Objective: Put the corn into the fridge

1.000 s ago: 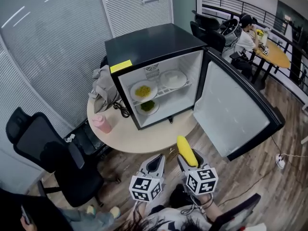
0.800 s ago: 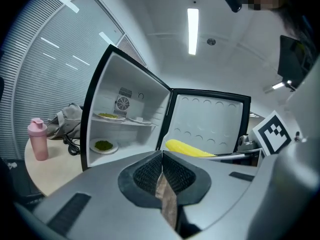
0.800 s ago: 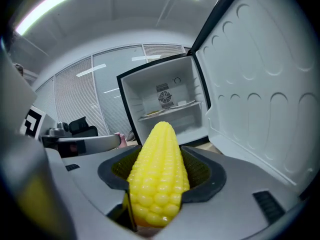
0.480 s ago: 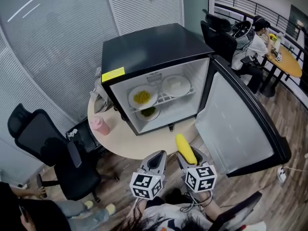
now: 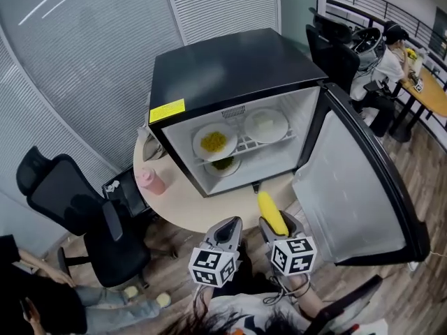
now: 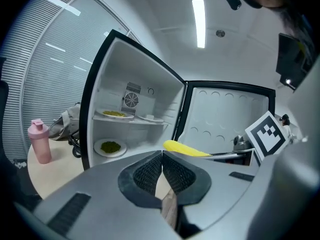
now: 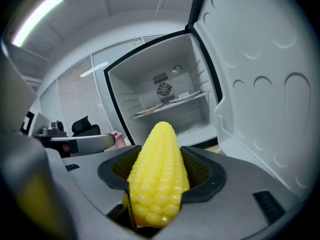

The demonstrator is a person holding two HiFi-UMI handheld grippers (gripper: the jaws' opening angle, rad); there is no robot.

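Note:
A yellow corn cob (image 5: 272, 213) (image 7: 157, 174) is clamped between the jaws of my right gripper (image 5: 277, 223) (image 7: 159, 176), tip pointing toward the fridge. The small black fridge (image 5: 223, 68) stands on a round table (image 5: 183, 204) with its door (image 5: 363, 180) swung wide to the right. Its white inside (image 7: 165, 109) has a wire shelf (image 5: 244, 145) bearing two plates; another plate sits on the floor below. My left gripper (image 5: 227, 230) (image 6: 162, 160) hangs beside the right one, jaws pressed together and empty. Both grippers are just short of the table's near edge.
A pink bottle (image 5: 149, 181) (image 6: 39, 141) and a grey bag (image 6: 67, 124) rest on the table left of the fridge. A black office chair (image 5: 77, 215) stands at the left. Farther right, a person sits at a wooden table (image 5: 433, 93).
Both grippers have moved closer to the fridge and table together, the corn still in the right one. The fridge looms larger and the view has shifted forward.

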